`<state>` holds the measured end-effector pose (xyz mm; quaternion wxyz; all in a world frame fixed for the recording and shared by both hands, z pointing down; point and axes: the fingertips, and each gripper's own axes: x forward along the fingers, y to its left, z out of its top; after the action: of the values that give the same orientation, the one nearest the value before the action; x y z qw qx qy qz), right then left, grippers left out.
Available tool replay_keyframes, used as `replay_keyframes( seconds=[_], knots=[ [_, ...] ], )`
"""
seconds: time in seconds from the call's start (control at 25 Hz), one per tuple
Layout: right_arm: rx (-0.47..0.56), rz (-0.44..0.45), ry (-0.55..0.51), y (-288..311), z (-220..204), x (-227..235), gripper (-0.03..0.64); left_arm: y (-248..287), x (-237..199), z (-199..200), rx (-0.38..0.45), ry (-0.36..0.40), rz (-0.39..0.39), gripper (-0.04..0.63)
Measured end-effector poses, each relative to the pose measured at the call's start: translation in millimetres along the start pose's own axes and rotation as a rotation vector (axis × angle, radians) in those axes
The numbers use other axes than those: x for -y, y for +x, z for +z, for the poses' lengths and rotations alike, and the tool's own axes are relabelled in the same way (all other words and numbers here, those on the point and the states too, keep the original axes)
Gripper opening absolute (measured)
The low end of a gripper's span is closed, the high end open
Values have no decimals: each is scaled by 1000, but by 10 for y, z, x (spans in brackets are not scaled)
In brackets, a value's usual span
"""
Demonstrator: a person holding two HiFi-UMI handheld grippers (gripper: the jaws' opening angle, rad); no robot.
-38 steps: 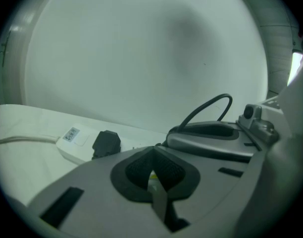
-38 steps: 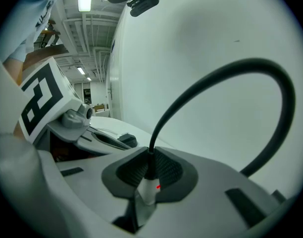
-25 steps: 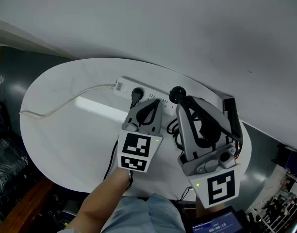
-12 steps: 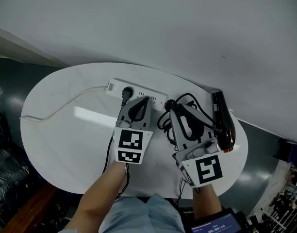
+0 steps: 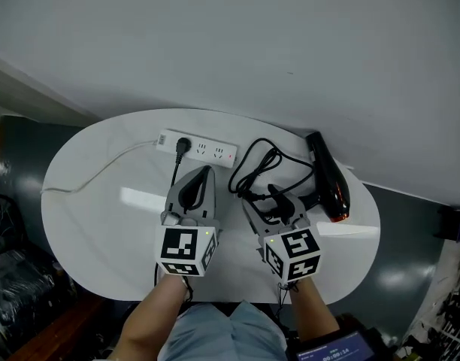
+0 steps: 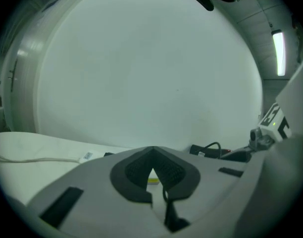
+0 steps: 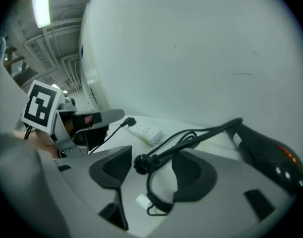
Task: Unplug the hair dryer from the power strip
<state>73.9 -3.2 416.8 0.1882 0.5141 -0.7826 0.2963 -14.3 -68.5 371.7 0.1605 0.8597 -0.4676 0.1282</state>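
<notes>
A white power strip (image 5: 204, 150) lies at the back of the white oval table (image 5: 102, 232). The black hair dryer (image 5: 329, 177) rests at the right, its cord (image 5: 254, 165) looped beside it. The dryer's plug (image 5: 276, 195) is out of the strip and sits on the table between the fingers of my right gripper (image 5: 273, 203). Those jaws have just been opening and stand open, with the pads clear of the plug (image 7: 140, 163). My left gripper (image 5: 198, 180) is shut and empty, hovering in front of the strip (image 7: 145, 131).
Another black plug (image 5: 183, 145) sits in the strip's left socket, its black cord running toward me under the left gripper. The strip's white cable (image 5: 102, 168) trails off the left edge. A pale wall stands close behind the table.
My right gripper came down from above the strip with the plug, set it on the table and opened. The left gripper drew back from the strip and rose a little.
</notes>
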Motion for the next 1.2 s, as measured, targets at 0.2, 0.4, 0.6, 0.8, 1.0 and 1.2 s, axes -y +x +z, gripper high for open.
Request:
replay_keyframes(
  seconds=[0.2,0.4,0.6,0.8,1.0,1.2],
  knots=[
    [-5,33,121,-350,-194,78,259,-300,406,301,70,38,3,-2],
    [111,20,66,-677,20,-46,258,-729,631,639,172,87,7,-2],
    [311,9,-113,-1235,566,-422,191,-1297,865,1097,307,139,29,-2],
    [549,-48,-263,-1746,1173,-642,26,-1648,1048,1566,456,198,52,-2],
    [645,-50,-297,-2005,1420,-764,2,-1823,1159,1722,487,188,88,-2],
    [678,-40,-328,-2056,1526,-864,2,-1863,1175,1733,487,206,91,-2]
  ],
)
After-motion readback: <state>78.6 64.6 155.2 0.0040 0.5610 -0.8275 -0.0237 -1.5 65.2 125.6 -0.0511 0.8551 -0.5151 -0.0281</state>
